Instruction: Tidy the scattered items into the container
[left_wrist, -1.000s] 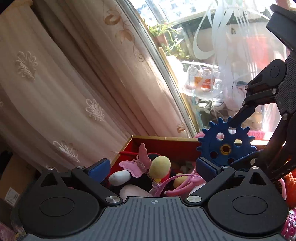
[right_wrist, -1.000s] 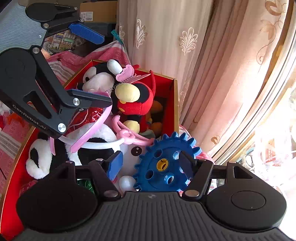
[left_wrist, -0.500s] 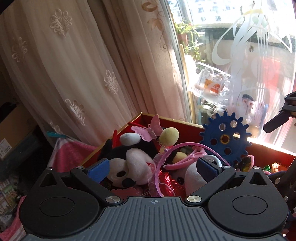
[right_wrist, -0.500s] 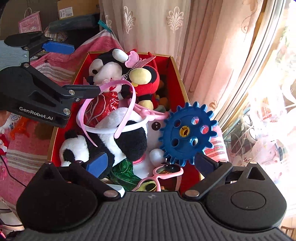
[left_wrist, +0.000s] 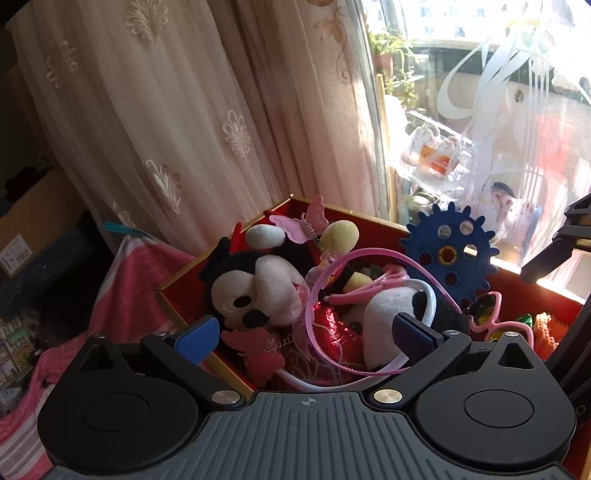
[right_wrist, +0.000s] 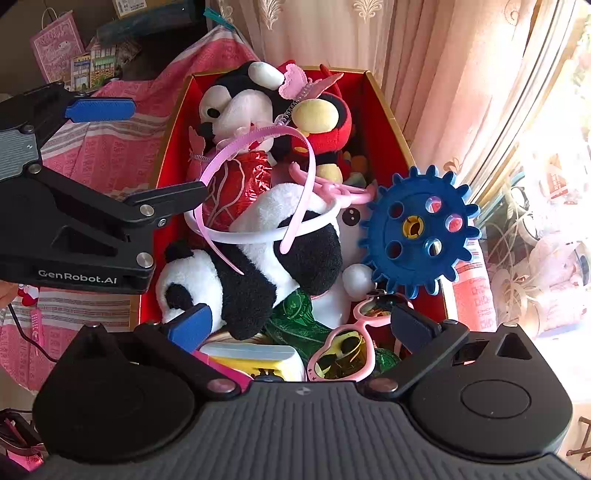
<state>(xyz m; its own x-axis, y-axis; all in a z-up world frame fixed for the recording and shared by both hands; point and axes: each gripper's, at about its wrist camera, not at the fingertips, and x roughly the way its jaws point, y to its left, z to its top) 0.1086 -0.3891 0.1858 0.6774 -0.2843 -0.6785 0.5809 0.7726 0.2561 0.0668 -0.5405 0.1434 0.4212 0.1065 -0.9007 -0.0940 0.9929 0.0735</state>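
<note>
A red box (right_wrist: 388, 114) is packed with toys: a panda plush (right_wrist: 258, 258), a black-and-white mouse plush (right_wrist: 236, 107), pink and white headbands (right_wrist: 258, 136) and pink heart sunglasses (right_wrist: 343, 350). A blue toy gear (right_wrist: 417, 229) stands upright against the box's right wall; it also shows in the left wrist view (left_wrist: 450, 254). My right gripper (right_wrist: 299, 326) is open and empty above the near end of the box. My left gripper (left_wrist: 306, 334) is open and empty over the box's left side, near the headbands (left_wrist: 369, 258); it also shows in the right wrist view (right_wrist: 133, 147).
Cream curtains (left_wrist: 184, 110) hang behind the box, with a bright window (left_wrist: 480, 110) to the right. A pink striped cloth (right_wrist: 110, 147) lies under and left of the box. Cardboard boxes and bags (right_wrist: 70, 55) stand at the far left.
My right gripper opened, let go of the blue gear and drew back; the gear now rests in the box. My left gripper released the headbands and pulled back.
</note>
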